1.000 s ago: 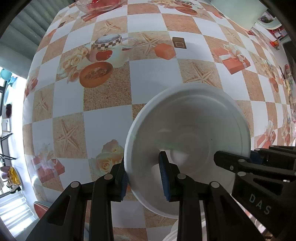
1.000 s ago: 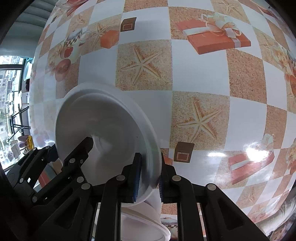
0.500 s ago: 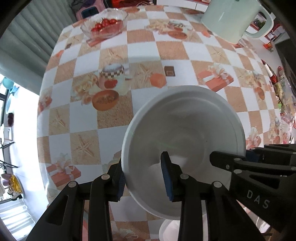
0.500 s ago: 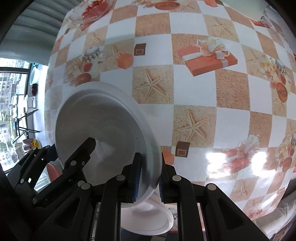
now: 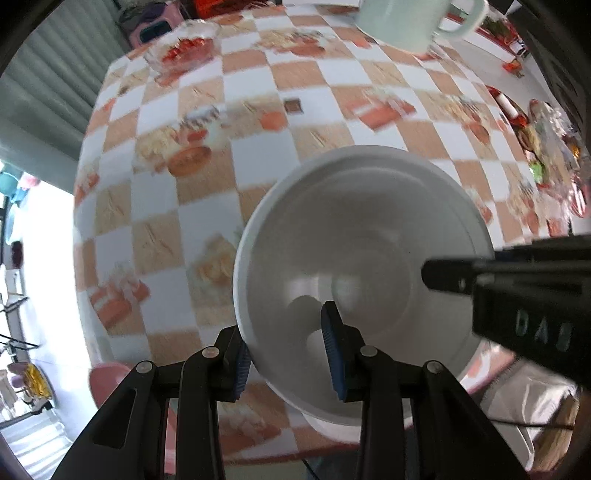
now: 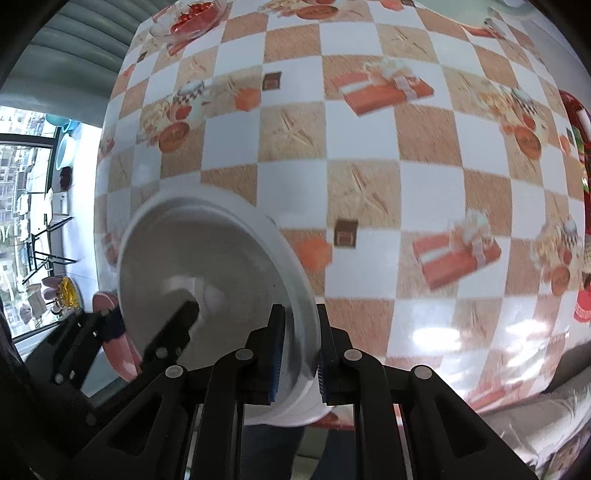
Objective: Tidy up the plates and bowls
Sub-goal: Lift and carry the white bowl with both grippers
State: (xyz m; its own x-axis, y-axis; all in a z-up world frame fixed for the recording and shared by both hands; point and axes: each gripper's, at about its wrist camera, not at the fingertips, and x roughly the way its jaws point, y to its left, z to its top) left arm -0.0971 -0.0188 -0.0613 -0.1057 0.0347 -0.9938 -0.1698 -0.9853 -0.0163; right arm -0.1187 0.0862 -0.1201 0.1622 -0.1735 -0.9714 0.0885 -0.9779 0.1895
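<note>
The checkered tablecloth point(image 5: 258, 155) is smeared by motion blur, so its printed pictures are hard to read, and its near edge is cut off behind the white bowl point(image 5: 369, 251), which is held in the air over that edge and appears empty. The left gripper point(image 5: 286, 358) and the right gripper point(image 6: 299, 354) each pinch the bowl's wall from opposite sides, one finger inside and one outside. At the far edge a pale mug point(image 5: 402, 22) is cropped by the frame, and a glass dish point(image 5: 183, 50) holds red pieces too blurred to identify.
</note>
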